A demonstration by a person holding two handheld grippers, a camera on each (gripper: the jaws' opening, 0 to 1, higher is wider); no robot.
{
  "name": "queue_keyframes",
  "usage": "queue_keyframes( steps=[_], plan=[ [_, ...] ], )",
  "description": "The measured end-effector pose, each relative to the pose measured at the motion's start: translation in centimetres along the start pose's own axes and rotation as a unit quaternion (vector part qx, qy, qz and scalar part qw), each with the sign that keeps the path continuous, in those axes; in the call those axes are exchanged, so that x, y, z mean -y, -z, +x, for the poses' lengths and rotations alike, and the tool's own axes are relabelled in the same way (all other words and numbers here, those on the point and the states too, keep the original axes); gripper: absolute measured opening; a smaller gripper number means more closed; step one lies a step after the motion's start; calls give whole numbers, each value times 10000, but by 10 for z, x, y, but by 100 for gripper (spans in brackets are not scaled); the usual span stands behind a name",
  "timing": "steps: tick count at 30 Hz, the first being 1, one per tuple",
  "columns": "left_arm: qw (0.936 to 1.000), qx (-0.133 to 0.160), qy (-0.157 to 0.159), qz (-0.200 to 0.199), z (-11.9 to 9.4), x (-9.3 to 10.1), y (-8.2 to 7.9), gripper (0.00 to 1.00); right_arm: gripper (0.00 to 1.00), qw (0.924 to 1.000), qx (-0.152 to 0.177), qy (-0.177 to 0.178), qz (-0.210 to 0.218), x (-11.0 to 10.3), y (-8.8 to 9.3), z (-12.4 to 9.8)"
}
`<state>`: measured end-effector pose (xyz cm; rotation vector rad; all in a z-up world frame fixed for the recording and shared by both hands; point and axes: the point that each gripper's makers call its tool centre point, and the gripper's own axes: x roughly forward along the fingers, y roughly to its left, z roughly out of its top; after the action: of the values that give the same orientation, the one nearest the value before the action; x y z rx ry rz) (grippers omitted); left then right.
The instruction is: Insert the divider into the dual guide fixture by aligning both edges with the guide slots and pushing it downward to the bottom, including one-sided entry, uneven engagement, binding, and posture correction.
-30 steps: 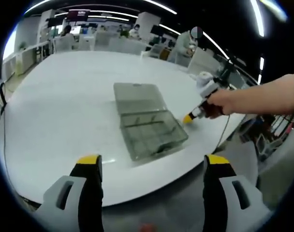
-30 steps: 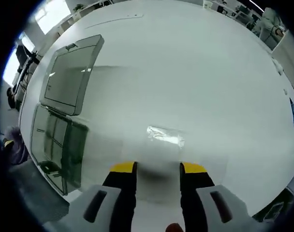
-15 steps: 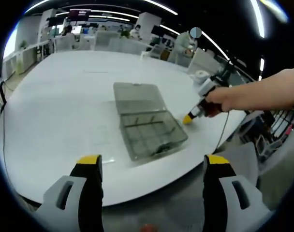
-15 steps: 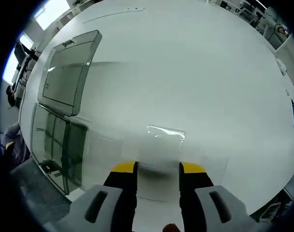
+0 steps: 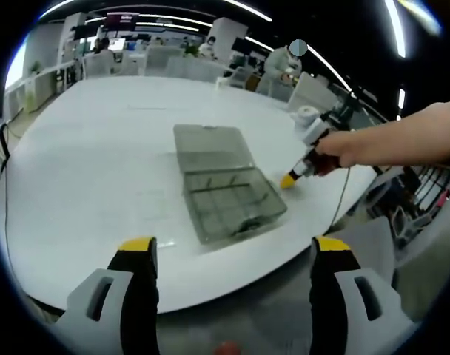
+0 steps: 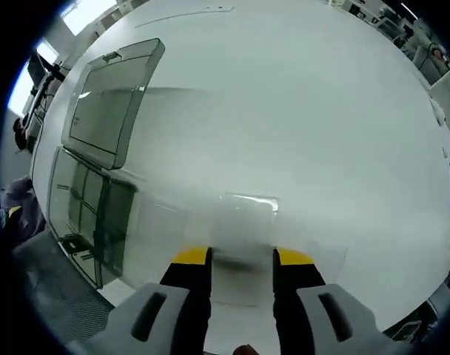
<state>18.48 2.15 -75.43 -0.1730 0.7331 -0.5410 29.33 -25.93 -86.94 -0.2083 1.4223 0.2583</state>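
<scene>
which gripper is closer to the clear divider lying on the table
Right. The right gripper hovers just short of the clear divider, jaws open toward it. The left gripper hangs off the table edge, with the open compartment box ahead of it.

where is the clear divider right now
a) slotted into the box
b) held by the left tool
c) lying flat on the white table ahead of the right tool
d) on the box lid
c: the clear divider lies flat on the white table just beyond the right tool, apart from the open box.
</scene>
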Motion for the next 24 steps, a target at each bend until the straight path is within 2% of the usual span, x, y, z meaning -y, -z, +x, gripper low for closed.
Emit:
queue_keyframes(
  steps=[24],
  plan=[
    [9999,-51,96,25,3,9,1,82,26,9995,131,-116,-277,5,5,2]
  ],
)
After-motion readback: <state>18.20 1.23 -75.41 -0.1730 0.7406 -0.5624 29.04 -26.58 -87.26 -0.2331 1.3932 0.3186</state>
